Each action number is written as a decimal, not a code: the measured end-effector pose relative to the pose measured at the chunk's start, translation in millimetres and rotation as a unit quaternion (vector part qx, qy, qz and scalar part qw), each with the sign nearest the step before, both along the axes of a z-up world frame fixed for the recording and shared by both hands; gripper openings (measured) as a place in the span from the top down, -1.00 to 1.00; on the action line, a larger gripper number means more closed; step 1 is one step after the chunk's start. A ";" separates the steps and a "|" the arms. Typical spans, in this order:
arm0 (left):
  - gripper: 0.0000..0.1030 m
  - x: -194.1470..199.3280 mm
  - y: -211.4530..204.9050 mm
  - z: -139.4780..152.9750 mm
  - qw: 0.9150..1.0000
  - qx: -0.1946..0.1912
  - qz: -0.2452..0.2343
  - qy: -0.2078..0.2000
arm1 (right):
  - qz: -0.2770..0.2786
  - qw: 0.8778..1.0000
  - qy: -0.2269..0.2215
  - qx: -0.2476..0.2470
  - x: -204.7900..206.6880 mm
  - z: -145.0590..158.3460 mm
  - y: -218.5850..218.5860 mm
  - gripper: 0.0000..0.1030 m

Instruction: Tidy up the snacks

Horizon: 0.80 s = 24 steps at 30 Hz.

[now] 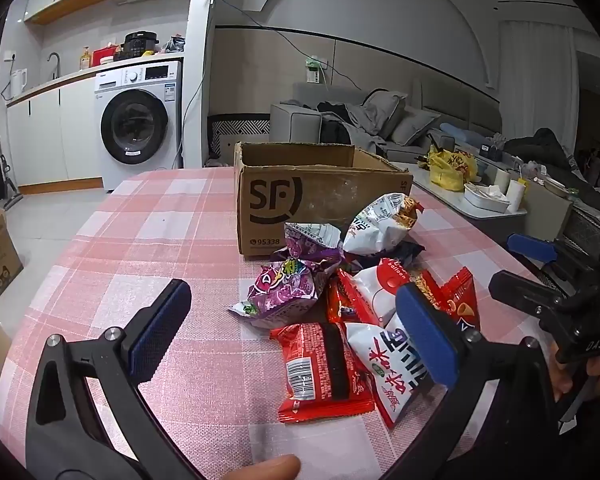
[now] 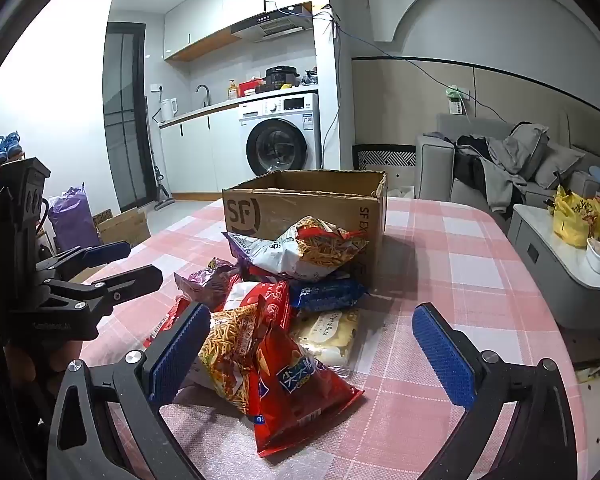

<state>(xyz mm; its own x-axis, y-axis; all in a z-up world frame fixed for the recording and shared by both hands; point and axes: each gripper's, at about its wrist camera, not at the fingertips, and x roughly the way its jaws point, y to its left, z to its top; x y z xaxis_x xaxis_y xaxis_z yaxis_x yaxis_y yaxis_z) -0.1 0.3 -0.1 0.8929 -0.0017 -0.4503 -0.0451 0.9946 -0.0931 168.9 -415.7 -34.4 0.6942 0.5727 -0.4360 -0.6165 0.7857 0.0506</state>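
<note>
a washing machine [image 2: 281, 136], grey sofa [image 2: 500, 168], kettle [image 2: 169, 107] and yellow bag [image 2: 578, 216] stand beyond the table.

The cardboard box [image 2: 304, 204] hides its own inside; a blue packet [image 2: 326, 294] lies half buried under the snack pile, centre frame

Two low wrist views close over the table [image 1: 160, 216], both facing snack pile [image 2: 284, 320] and box [image 1: 300, 184]

Heap of crinkled snack packets [image 2: 284, 320] sits tight against the front of the open brown cardboard box [image 1: 300, 200]. Pink checked tablecloth [image 1: 148, 240] left of the heap is bare, right side [image 2: 460, 264] too.
</note>
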 end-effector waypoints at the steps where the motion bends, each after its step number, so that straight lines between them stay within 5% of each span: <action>1: -0.98 -0.3 0.0 0.1 1.000 0.001 0.001 -0.001 | 0.000 1.000 0.001 -0.003 0.2 0.0 -0.1 -1.00; 24: -0.98 5.8 0.1 -1.9 1.000 0.001 0.008 0.004 | 0.001 1.000 0.004 0.000 -0.2 0.0 0.5 -1.00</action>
<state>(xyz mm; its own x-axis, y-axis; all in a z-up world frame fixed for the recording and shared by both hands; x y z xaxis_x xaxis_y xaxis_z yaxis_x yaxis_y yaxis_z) 5.7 0.3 -1.9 0.8895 0.0148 -0.4567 -0.0626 0.9940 -0.0897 168.6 -415.2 -34.3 0.6905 0.5731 -0.4414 -0.6170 0.7851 0.0542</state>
